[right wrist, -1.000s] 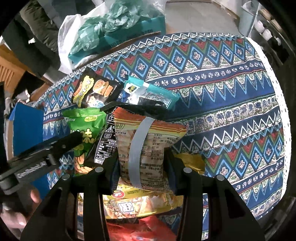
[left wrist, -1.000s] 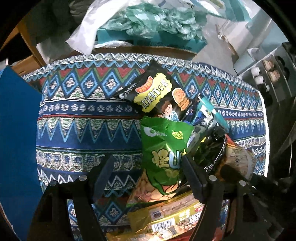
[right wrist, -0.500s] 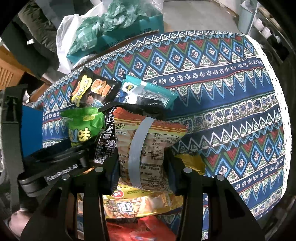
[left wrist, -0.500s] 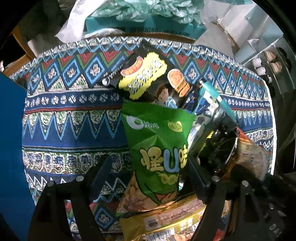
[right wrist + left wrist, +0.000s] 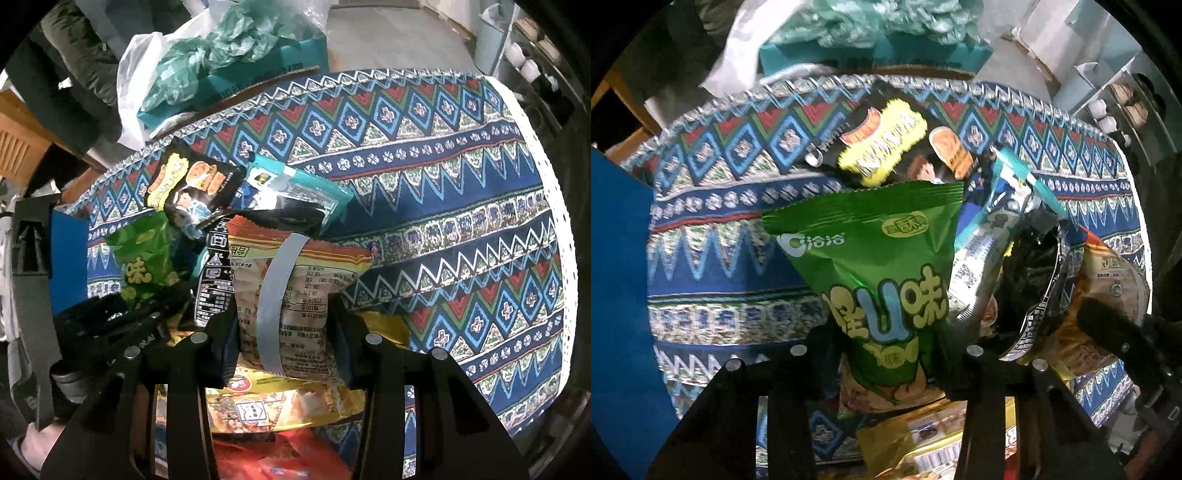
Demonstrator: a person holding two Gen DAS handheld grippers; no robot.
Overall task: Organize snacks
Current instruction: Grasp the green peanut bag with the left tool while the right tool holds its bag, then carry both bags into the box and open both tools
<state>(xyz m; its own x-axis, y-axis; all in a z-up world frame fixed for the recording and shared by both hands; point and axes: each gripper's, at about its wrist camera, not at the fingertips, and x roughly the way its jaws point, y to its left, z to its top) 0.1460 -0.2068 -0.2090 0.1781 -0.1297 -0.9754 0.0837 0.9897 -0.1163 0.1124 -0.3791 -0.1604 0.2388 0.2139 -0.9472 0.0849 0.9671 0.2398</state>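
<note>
My left gripper (image 5: 886, 354) has just been closing, and its jaws now pinch the lower part of the green snack bag (image 5: 879, 266), which stands upright between them with its crimped top edge pointing away from me. My right gripper (image 5: 284, 339) is clamped on the orange snack bag (image 5: 291, 291), back side toward the camera, with a grey seam strip running down its middle; both pads press into its sides. The two bags stand close together, green to the left of orange, above a heap of other packets on the patterned tablecloth (image 5: 461, 206). Beyond the green bag lies a black snack packet (image 5: 886, 144) with a yellow label, flat on the cloth, and just right of it a teal-edged packet (image 5: 295, 184) leans against the pile. Between the two bags I hold, a black packet with white print (image 5: 212, 284) stands on edge. Under my right gripper lie a yellow packet (image 5: 280, 406) and, nearer still, a red packet (image 5: 280, 458). From the right wrist view, my left gripper shows as a dark shape at the lower left, touching the green bag. A blue panel (image 5: 617, 295) stands at the left edge of the table, and past the far edge sits a teal box (image 5: 258, 74) stuffed with crumpled green plastic.
</note>
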